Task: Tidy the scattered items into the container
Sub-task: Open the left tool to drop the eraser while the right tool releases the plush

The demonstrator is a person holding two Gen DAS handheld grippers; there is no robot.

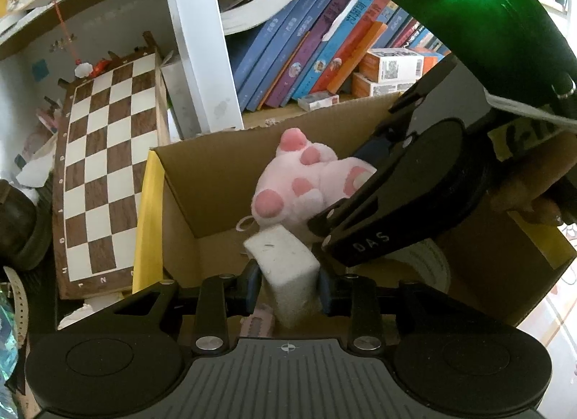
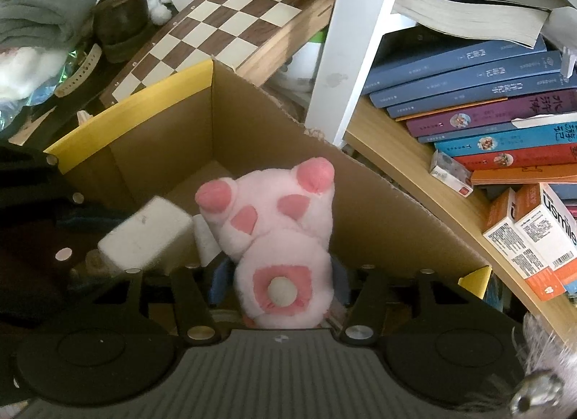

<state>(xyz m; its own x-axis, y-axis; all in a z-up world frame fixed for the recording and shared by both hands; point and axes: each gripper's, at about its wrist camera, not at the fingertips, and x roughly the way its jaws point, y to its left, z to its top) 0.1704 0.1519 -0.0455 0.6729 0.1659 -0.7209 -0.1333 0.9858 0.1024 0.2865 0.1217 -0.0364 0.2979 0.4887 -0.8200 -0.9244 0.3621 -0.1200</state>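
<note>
My left gripper (image 1: pixel 288 283) is shut on a white foam block (image 1: pixel 286 267) and holds it over the open cardboard box (image 1: pixel 216 181). My right gripper (image 2: pixel 279 280) is shut on a pink plush toy (image 2: pixel 277 235) and holds it above the same box (image 2: pixel 259 123). In the left wrist view the plush (image 1: pixel 299 184) hangs just behind the foam block, with the right gripper's black body to its right. In the right wrist view the foam block (image 2: pixel 144 231) sits left of the plush, close beside it.
A chessboard (image 1: pixel 104 173) leans left of the box. A white shelf post (image 1: pixel 202 40) and a row of books (image 1: pixel 317 51) stand behind it. Small cartons (image 2: pixel 533 235) sit on the wooden shelf to the right. Clothes and clutter (image 2: pixel 43 22) lie at the far left.
</note>
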